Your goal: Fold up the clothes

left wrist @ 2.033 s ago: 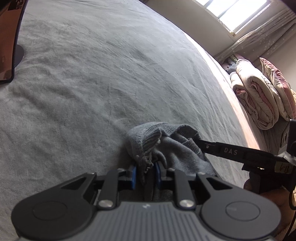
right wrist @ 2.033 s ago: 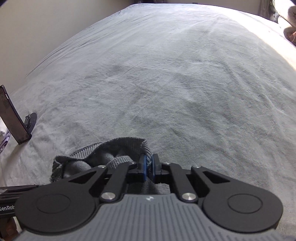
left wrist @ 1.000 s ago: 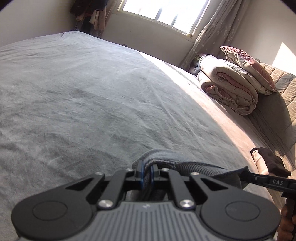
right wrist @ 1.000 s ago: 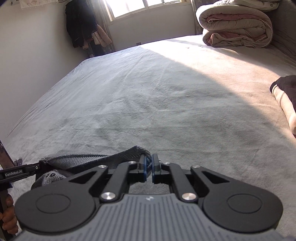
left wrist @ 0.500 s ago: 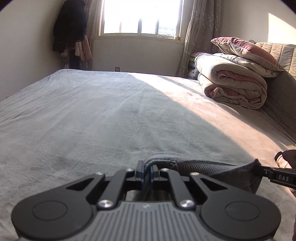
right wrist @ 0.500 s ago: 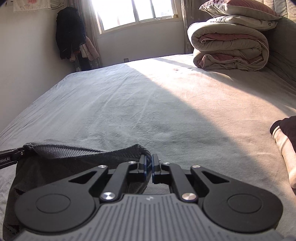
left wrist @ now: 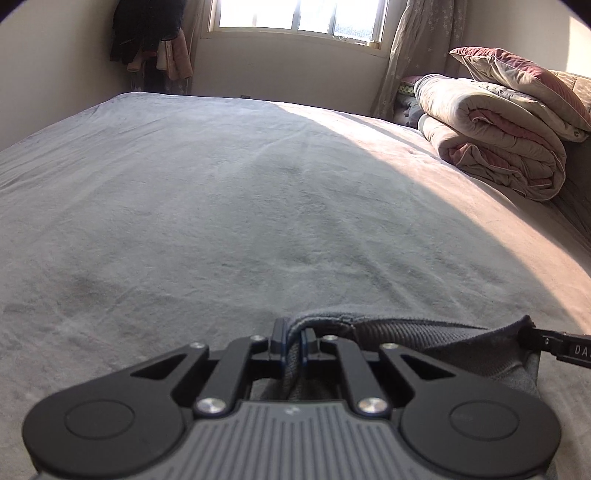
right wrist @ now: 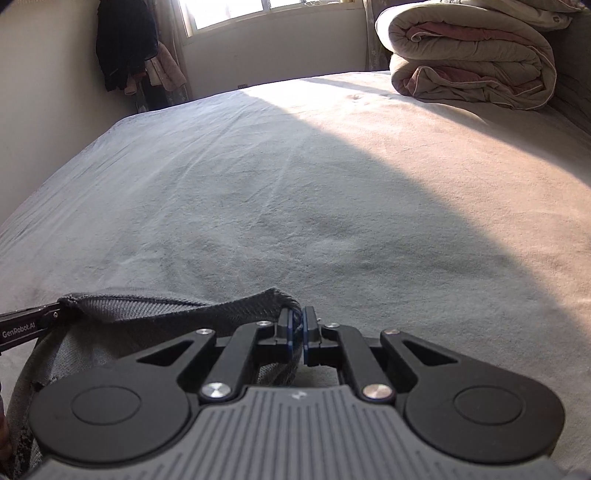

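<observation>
A grey knit garment point(left wrist: 424, 336) hangs stretched between both grippers over the grey bed point(left wrist: 258, 203). In the left wrist view my left gripper point(left wrist: 291, 341) is shut on one corner of its ribbed hem. The right gripper's finger point(left wrist: 561, 347) enters from the right edge, pinching the other corner. In the right wrist view my right gripper point(right wrist: 297, 328) is shut on the ribbed hem of the garment point(right wrist: 147, 314), and the left gripper's finger point(right wrist: 26, 326) holds its far end at the left. The rest of the cloth hangs below both grippers, out of sight.
A rolled duvet point(left wrist: 491, 147) with a pillow point(left wrist: 524, 81) on top lies at the bed's far right corner; the duvet point(right wrist: 469, 55) also shows in the right wrist view. Dark clothes point(left wrist: 147, 33) hang by the window. The bed point(right wrist: 332, 203) is half in sunlight.
The garment went from a bunched heap to a hem pulled taut between the grippers. Both views swung up across the room, then dipped back toward the bed. A dark folded item left the right view.
</observation>
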A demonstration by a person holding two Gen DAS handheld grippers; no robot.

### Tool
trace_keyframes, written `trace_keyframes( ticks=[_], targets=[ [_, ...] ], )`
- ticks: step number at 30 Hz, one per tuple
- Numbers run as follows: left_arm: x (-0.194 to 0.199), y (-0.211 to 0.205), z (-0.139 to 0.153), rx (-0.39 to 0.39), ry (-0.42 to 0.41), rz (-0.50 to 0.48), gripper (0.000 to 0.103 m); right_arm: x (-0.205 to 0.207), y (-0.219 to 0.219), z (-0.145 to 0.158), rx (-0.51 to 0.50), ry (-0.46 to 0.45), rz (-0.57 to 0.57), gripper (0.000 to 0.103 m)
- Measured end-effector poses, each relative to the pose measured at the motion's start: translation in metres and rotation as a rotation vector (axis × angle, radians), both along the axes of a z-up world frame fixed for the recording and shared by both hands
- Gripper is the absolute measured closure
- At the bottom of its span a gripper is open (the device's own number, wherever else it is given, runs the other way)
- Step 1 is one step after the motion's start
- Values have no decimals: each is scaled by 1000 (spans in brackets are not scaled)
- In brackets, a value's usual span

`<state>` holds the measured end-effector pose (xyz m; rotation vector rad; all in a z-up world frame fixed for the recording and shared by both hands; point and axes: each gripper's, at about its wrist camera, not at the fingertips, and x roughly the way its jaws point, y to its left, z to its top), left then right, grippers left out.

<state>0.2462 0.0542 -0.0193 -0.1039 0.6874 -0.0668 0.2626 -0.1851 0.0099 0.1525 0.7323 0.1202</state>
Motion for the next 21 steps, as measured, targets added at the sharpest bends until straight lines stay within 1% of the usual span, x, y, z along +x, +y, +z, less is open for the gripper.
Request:
trace_keyframes(
  ticks=[1,3,4,5,6,7,8,9,11,16,21],
  targets=[
    [-1,1,-3,-4,5,-3,92,1,1,-2,-5,10,-2,97],
    [-5,5,-3,-25,0,-7,89,-1,3,-3,-4,30,2,95],
    [-8,8,-2,-37,1,-7,79,-3,3,-3,-1,40,4,90],
    [-11,10,0,-46,6,-3,72,-5,3,-2,5,45,0,88],
    [-14,13,2,-53,14,0,56,-10,2,0,18,50,-6,86],
    [-20,16,4,-68,21,-7,50,-14,-1,3,37,53,-10,79],
    [-26,19,5,-88,30,-21,49,-18,-3,5,56,57,-13,72],
    [-32,21,6,-104,42,-30,47,-26,-7,9,87,61,-20,61],
    [-45,25,7,-120,72,-29,44,-40,-11,11,116,78,-21,60],
    [-84,33,5,-156,125,-22,43,-81,-13,16,139,131,-11,60],
    [-127,43,5,-179,173,-17,42,-123,-10,14,178,196,8,60]
  ],
)
